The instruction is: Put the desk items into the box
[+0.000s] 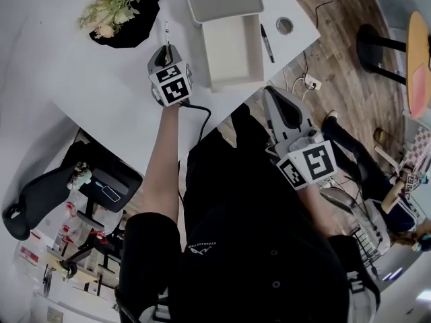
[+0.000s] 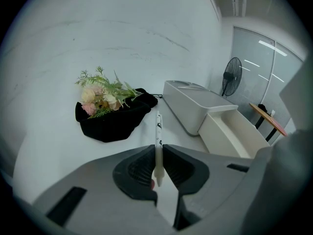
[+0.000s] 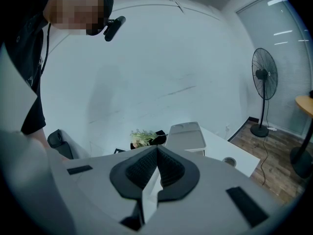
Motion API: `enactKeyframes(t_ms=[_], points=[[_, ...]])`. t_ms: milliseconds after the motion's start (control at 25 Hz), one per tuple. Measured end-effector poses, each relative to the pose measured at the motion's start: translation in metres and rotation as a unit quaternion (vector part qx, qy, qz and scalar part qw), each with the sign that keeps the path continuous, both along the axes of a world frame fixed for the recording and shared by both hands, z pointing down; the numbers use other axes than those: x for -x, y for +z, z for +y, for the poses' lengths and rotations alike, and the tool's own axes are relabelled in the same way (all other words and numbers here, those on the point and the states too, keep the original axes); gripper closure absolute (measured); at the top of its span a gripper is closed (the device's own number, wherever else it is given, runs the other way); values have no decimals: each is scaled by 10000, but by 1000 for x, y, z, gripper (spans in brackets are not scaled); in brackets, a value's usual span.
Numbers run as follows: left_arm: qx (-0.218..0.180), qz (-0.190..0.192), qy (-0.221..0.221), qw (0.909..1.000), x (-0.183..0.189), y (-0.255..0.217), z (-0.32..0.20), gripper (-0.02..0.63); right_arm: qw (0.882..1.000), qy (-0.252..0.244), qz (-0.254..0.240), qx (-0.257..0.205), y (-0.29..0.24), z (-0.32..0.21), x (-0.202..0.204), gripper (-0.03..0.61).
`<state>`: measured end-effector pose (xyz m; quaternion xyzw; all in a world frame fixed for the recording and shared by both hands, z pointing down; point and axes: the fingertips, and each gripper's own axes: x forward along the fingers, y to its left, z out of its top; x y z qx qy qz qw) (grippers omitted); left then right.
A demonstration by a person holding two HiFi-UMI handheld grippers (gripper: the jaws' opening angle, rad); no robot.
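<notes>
My left gripper [image 1: 166, 51] hangs over the white desk [image 1: 87, 73], left of the open white box [image 1: 232, 49]. It is shut on a white pen [image 2: 158, 143], which sticks out forward between the jaws toward the box's lid [image 2: 193, 102]. The box [image 2: 232, 131] looks empty inside. A black pen [image 1: 267, 42] lies on the desk to the right of the box. My right gripper [image 1: 274, 94] is held off the desk's near edge, in front of the person's dark clothing; its jaws are shut with nothing between them [image 3: 157, 152].
A bunch of flowers on a black cloth [image 1: 124, 9] lies at the desk's far left. A round cable grommet [image 1: 285, 25] sits near the right corner. A black chair [image 1: 40, 194] stands lower left; a fan [image 3: 264, 77] and cables are on the wooden floor.
</notes>
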<state>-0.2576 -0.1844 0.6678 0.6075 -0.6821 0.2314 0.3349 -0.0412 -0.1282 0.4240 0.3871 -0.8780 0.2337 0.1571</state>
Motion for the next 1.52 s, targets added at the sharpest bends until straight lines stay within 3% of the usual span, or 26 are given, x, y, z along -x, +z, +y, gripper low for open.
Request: enactKeyframes(t_ms=[880,1520], points=[[-821,-213,-266,9960,-14,-109,58,559,9977,-373,-376,-433,-36,30,-18,580],[-1701,-485,-487,9830,-42,-215,123,558,9872,-1157,-804,-752,-63,53,-7,580]])
